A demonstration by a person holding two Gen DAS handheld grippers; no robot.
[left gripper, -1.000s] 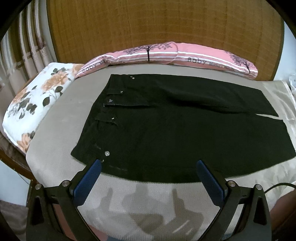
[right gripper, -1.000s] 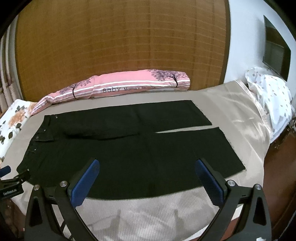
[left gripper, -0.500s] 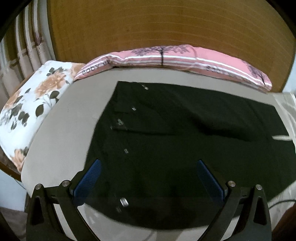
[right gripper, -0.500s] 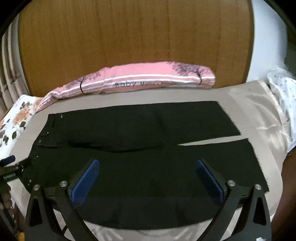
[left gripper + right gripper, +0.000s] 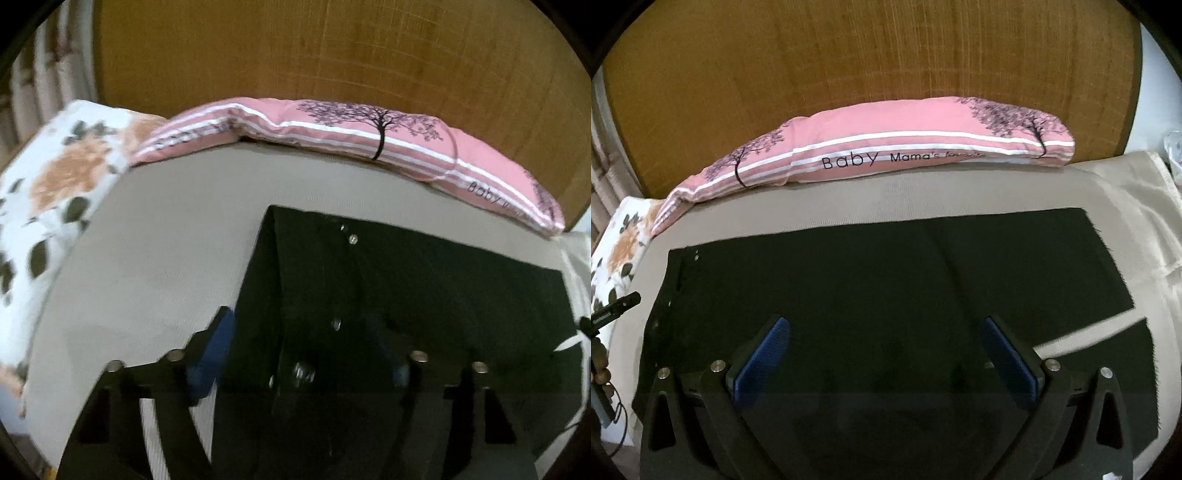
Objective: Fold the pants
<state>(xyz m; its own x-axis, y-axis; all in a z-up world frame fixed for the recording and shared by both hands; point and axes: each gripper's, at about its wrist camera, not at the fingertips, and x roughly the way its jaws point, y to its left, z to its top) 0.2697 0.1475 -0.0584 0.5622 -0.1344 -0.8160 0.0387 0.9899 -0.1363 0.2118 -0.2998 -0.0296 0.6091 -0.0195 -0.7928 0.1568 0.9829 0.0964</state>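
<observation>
Black pants (image 5: 886, 295) lie flat across the tan bed sheet (image 5: 155, 258), waistband toward the floral pillow (image 5: 48, 206), the two legs running the other way with a thin gap between them near the hems. They look like soft, fairly heavy cloth with metal studs at the waist: likely to drape and sag when lifted, not to slide, so the near waistband corner and the near leg hem seem the sensible places to pinch. The left gripper (image 5: 306, 354) hangs low over the waistband, its jaws closing with cloth under them but nothing clearly pinched yet. The right gripper (image 5: 884, 354) hovers spread wide over the legs, holding nothing. Bare sheet runs beyond the pants up to the long pink pillow (image 5: 886, 147), room enough to fold the near half over the far one
</observation>
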